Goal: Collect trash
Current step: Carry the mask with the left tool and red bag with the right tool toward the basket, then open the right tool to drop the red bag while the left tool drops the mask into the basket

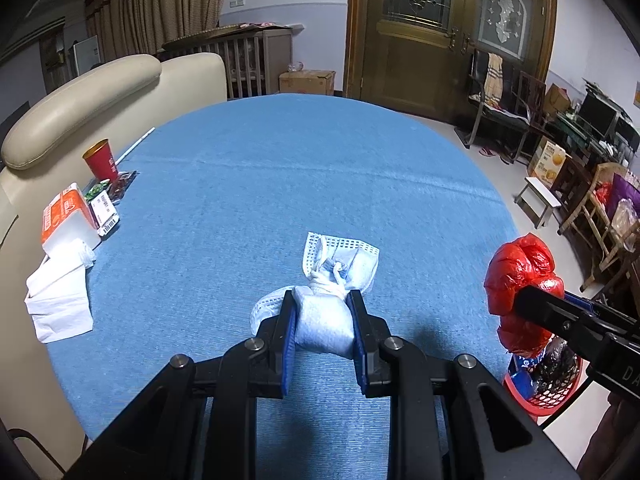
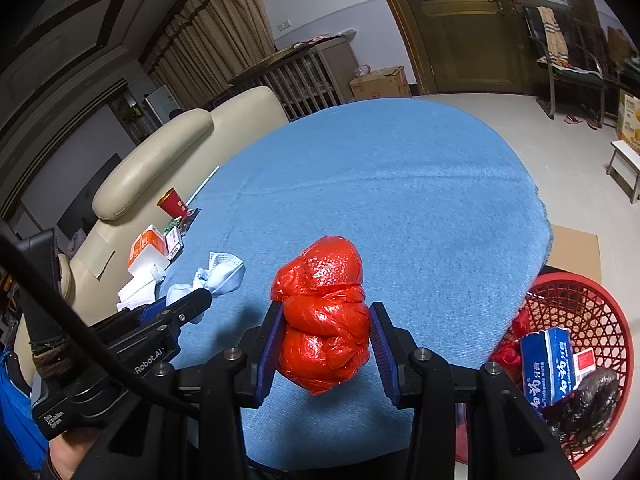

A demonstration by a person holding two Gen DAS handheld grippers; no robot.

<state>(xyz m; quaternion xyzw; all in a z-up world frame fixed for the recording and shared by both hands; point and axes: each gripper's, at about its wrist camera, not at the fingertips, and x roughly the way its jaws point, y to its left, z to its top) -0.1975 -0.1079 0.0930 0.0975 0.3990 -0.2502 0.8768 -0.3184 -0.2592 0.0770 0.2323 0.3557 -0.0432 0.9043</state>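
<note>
Left tongs [image 1: 323, 320] clenched on a knotted white-blue face mask [image 1: 338, 276] above the blue-cloth desk [image 1: 280, 184]. Right tongs [image 2: 322, 340] clenched on a crumpled red plastic bag [image 2: 324, 312]. Red mesh basket [image 2: 600, 312] beside desk edge; red paper cup [image 1: 102, 160], orange tissue pack [image 1: 66, 216] at far left.

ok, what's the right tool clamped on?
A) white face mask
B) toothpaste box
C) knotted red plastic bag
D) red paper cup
C: the right tool has both pads pressed on the knotted red plastic bag; the face mask sits in the left tool.
</note>
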